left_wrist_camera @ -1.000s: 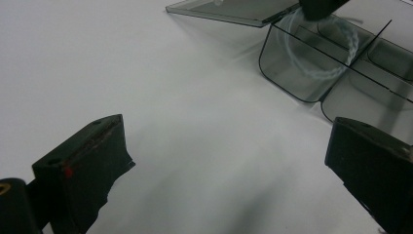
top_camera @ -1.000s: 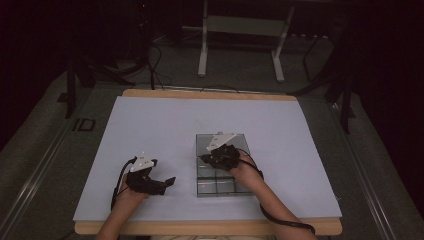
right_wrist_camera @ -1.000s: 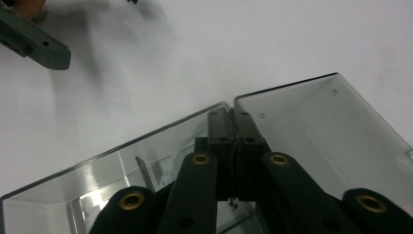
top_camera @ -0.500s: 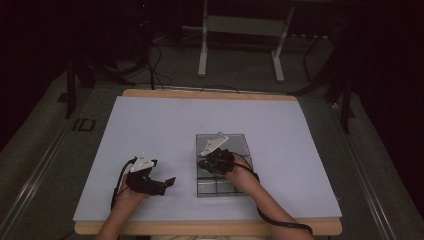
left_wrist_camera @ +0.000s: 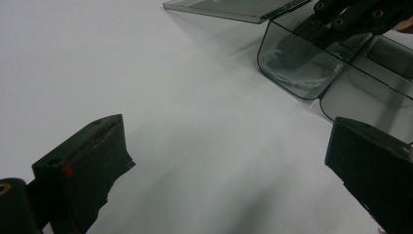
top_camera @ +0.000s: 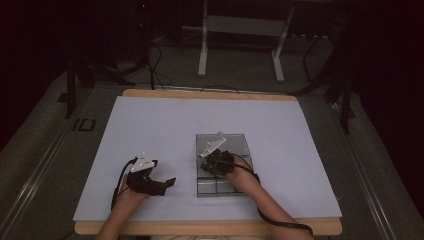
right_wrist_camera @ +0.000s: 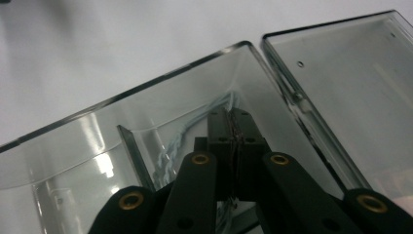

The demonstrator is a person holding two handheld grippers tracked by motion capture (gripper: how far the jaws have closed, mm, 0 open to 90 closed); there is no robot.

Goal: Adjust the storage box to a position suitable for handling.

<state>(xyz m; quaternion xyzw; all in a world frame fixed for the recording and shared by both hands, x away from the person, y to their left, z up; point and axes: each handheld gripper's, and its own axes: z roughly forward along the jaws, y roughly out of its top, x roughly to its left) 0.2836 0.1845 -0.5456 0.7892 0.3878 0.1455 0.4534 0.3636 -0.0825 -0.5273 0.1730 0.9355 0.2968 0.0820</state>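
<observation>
Down inside the clear box (right_wrist_camera: 160, 97), the right tool (right_wrist_camera: 233, 117) pinches a pale twisted cord (right_wrist_camera: 175, 141).

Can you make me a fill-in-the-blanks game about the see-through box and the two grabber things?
1. The right gripper reaches down into the clear ____.
2. The jaws of the left gripper stand ____.
3. The white cord lies ____ the box.
4. The box's lid is ____.

Missing words: box; open; inside; open
</observation>
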